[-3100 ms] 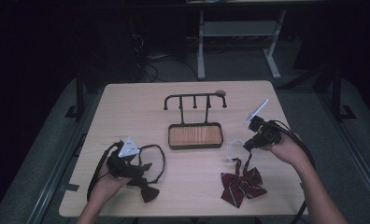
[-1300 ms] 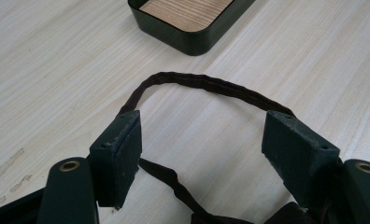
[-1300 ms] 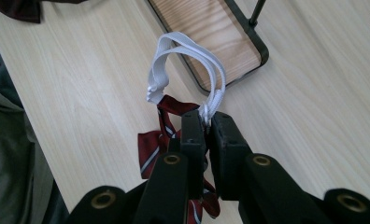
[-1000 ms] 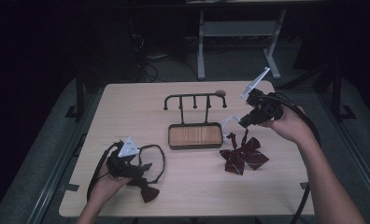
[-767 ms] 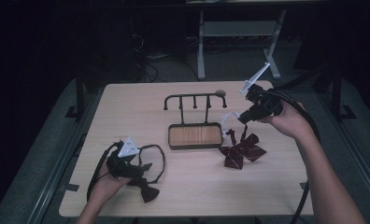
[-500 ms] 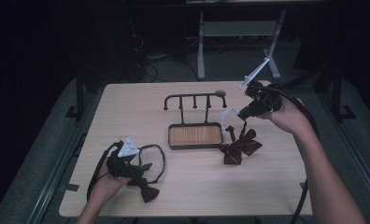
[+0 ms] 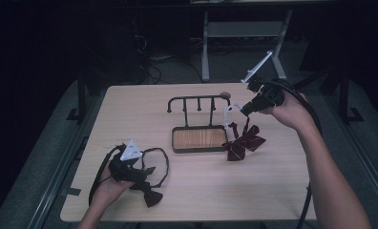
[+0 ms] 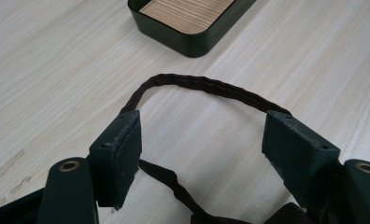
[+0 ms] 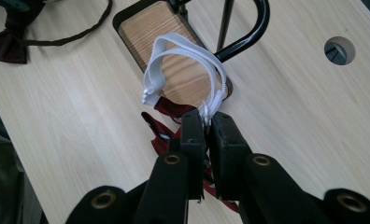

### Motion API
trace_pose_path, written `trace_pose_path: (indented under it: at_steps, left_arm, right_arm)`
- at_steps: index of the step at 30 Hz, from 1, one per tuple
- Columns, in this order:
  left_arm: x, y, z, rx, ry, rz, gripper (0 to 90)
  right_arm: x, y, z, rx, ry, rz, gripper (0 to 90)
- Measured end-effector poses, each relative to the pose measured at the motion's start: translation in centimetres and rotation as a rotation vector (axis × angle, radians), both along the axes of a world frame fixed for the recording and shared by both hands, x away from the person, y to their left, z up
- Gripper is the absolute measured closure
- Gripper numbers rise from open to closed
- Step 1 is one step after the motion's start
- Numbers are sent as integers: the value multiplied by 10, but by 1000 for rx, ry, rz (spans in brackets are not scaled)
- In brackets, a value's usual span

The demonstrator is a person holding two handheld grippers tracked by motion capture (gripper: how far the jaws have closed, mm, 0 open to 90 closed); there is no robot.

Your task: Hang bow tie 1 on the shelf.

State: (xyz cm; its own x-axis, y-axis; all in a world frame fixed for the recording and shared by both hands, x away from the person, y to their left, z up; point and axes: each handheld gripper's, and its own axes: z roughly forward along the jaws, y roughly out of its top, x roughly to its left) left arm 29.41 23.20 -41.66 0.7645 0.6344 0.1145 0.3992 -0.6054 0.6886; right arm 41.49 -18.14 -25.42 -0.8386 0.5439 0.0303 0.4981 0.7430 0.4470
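Note:
My right gripper (image 7: 246,109) (image 9: 206,122) is shut on the white elastic strap (image 9: 185,58) (image 7: 228,112) of a red bow tie (image 7: 243,141) (image 9: 167,126). The tie hangs from the strap, its lower end touching the table just right of the rack's wooden tray (image 7: 199,138) (image 9: 174,60). The black hook rack (image 7: 199,101) rises behind the tray. At the front left my left gripper (image 7: 130,164) (image 8: 202,154) stands open over the dark strap (image 8: 206,86) (image 7: 161,160) of a dark bow tie (image 7: 149,194) lying on the table.
The light wooden table (image 7: 130,109) has a round hole (image 7: 224,95) (image 9: 339,50) behind the rack. A metal stand (image 7: 244,33) is on the dark floor beyond the far edge. Cables trail from both grippers.
My right gripper has carried the red bow tie up and left toward the rack, from the front right of the table. The left hand has stayed where it was.

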Motion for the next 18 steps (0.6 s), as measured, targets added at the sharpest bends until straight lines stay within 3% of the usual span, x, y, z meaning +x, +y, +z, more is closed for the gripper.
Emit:
trace_pose_path:
  at_steps: [18]
  left_arm:
    - [0,0,0,-5,-1,-2,291]
  right_arm:
    - [23,5,2,-12,0,-44,839]
